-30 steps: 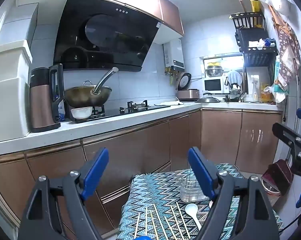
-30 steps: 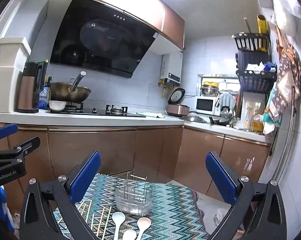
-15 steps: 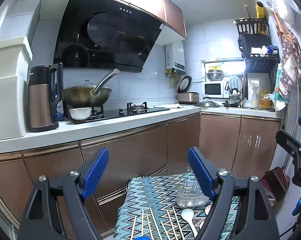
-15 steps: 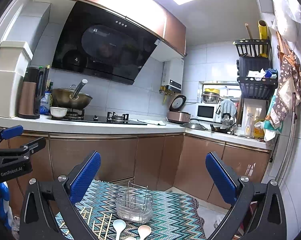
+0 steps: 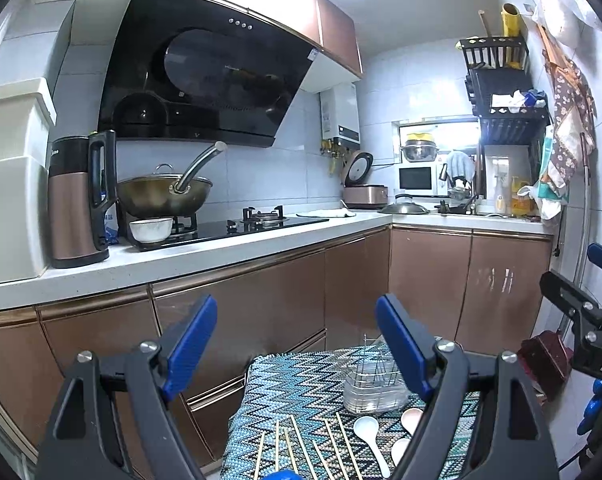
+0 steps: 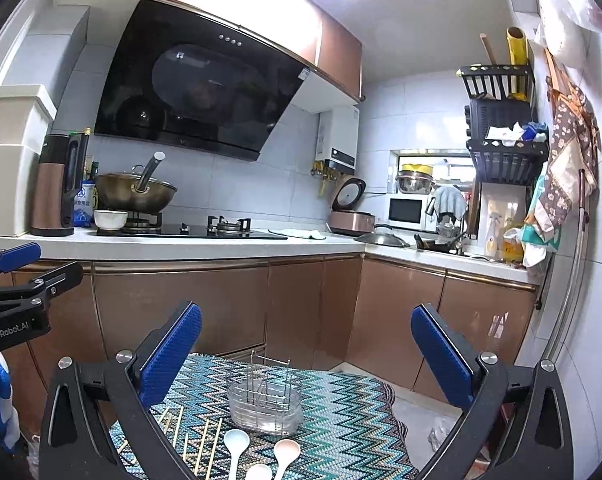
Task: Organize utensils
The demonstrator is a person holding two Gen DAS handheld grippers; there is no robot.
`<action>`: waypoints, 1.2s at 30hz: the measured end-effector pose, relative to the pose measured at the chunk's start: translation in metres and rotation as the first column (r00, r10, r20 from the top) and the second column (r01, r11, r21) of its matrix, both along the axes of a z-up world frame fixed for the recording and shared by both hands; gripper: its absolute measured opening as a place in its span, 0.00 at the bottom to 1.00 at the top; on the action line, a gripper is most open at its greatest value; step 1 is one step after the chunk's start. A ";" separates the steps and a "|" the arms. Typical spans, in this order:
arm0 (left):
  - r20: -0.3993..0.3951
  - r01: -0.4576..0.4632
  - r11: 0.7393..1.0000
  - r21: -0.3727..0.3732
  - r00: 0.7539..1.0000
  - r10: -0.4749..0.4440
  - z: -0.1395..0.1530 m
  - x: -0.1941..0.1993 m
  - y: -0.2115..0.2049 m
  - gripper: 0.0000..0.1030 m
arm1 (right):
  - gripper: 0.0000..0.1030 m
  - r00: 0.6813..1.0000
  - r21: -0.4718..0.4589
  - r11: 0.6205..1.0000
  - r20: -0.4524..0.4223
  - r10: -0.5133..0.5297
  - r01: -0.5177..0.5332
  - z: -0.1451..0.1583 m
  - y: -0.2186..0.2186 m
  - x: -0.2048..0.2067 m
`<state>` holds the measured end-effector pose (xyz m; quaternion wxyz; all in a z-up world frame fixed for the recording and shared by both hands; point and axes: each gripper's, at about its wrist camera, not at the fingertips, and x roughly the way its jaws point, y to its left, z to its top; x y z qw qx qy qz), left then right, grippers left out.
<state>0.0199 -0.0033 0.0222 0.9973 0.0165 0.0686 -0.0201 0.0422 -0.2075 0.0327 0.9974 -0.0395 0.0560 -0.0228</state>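
Note:
A clear utensil holder (image 6: 265, 410) with a wire rack inside stands on a zigzag-patterned cloth (image 6: 341, 420); it also shows in the left wrist view (image 5: 375, 390). Several wooden chopsticks (image 5: 301, 446) lie on the cloth in front of it, also in the right wrist view (image 6: 189, 440). Three ceramic spoons (image 6: 285, 454) lie beside the chopsticks, with a white spoon (image 5: 367, 430) nearest the holder. My left gripper (image 5: 297, 344) is open and empty above the cloth. My right gripper (image 6: 307, 354) is open wide and empty above the holder.
A counter (image 5: 205, 256) with brown cabinets (image 6: 221, 304) runs behind the cloth-covered table. On it stand a kettle (image 5: 81, 200), a wok (image 5: 163, 196) and a bowl (image 5: 151, 230). A tiled wall (image 6: 593, 320) is close on the right.
Both grippers have risen and tilted up slightly, so the table sits lower in both views. Both stay open and empty.

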 end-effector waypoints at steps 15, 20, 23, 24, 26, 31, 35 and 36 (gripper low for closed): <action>-0.006 0.022 1.000 0.005 1.000 -0.022 -0.001 -0.003 -0.004 0.79 | 1.00 1.000 0.001 1.000 -0.006 -0.022 0.022 -0.001 -0.003 -0.005; 0.005 0.026 1.000 0.010 1.000 -0.026 0.000 -0.006 -0.005 0.79 | 1.00 1.000 0.001 1.000 0.000 -0.023 0.023 -0.001 -0.002 -0.008; 0.008 0.027 1.000 0.007 1.000 -0.027 0.000 -0.007 -0.005 0.79 | 1.00 1.000 0.000 1.000 0.005 -0.021 0.021 -0.001 -0.002 -0.010; 0.008 0.027 1.000 0.005 1.000 -0.027 0.000 -0.007 -0.005 0.79 | 1.00 1.000 -0.001 1.000 0.006 -0.021 0.021 -0.001 -0.002 -0.010; 0.006 0.029 1.000 0.001 1.000 -0.029 -0.001 -0.007 -0.004 0.79 | 1.00 1.000 -0.003 1.000 0.004 -0.023 0.023 -0.001 -0.002 -0.010; 0.005 0.034 0.999 -0.009 0.999 -0.034 -0.001 -0.006 -0.002 0.79 | 1.00 1.000 -0.006 1.000 0.001 -0.020 0.020 -0.002 -0.002 -0.010; 0.006 0.036 0.999 -0.014 0.999 -0.036 0.000 -0.006 -0.001 0.79 | 1.00 1.000 -0.013 1.000 0.002 -0.018 0.018 -0.001 -0.001 -0.009; 0.005 0.037 0.999 -0.016 0.999 -0.037 0.000 -0.006 -0.001 0.79 | 1.00 1.000 -0.014 1.000 0.001 -0.018 0.018 -0.002 0.000 -0.009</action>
